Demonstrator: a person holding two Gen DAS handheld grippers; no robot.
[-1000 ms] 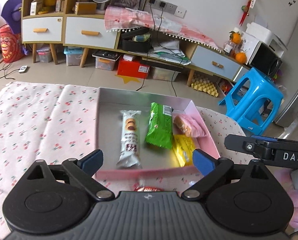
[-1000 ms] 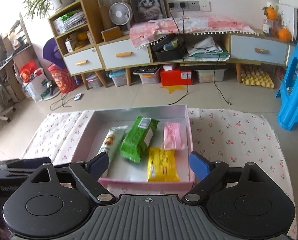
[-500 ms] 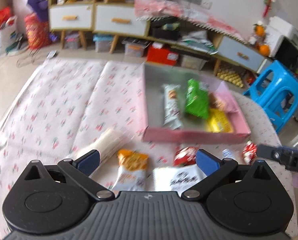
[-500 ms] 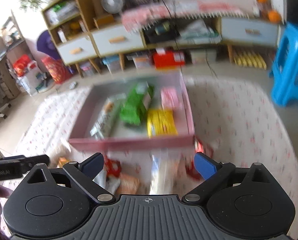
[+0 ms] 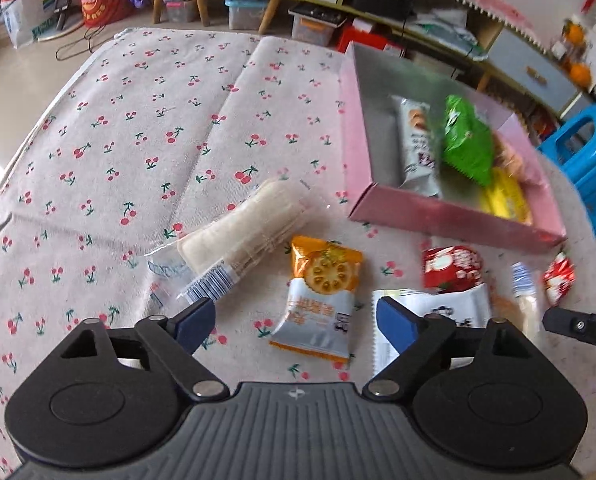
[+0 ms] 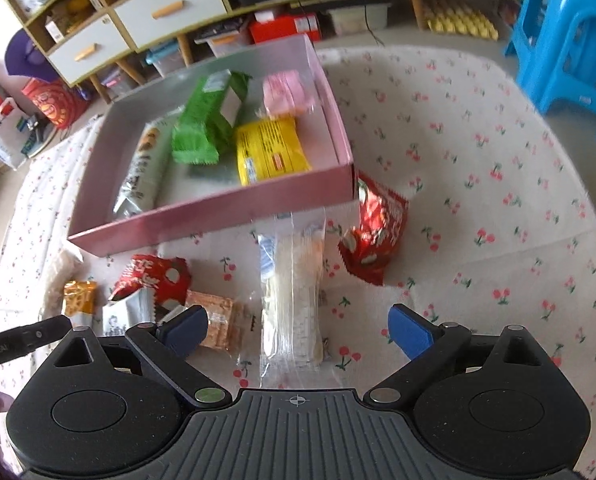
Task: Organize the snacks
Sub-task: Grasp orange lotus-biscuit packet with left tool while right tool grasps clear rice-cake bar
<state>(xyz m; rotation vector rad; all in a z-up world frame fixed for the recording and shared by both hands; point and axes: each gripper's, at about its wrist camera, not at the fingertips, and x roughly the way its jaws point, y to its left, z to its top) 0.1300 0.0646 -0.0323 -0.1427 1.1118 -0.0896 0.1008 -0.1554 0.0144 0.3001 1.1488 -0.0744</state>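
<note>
A pink box (image 5: 449, 216) (image 6: 218, 216) on the cherry-print cloth holds a white biscuit pack (image 5: 415, 148), a green pack (image 6: 206, 120), a yellow pack (image 6: 270, 150) and a pink pack (image 6: 286, 90). Loose snacks lie in front of it. My left gripper (image 5: 296, 322) hovers over an orange cracker pack (image 5: 321, 296); its jaws are closing, the pack lies between them and the pads do not touch it. My right gripper (image 6: 296, 332) stands open over a long clear cracker pack (image 6: 292, 300). Nothing is held.
Also loose are a clear wafer pack (image 5: 246, 236), red packs (image 5: 451, 266) (image 6: 377, 232) (image 6: 154, 276), a white pack (image 5: 445, 308) and a brown cracker pack (image 6: 218, 322). A blue stool (image 6: 569, 40) stands right of the table, with cabinets (image 6: 146, 20) behind.
Both grippers have tipped downward and sunk toward the table, so the views moved from the box to the loose snacks. The left jaws have narrowed a little.
</note>
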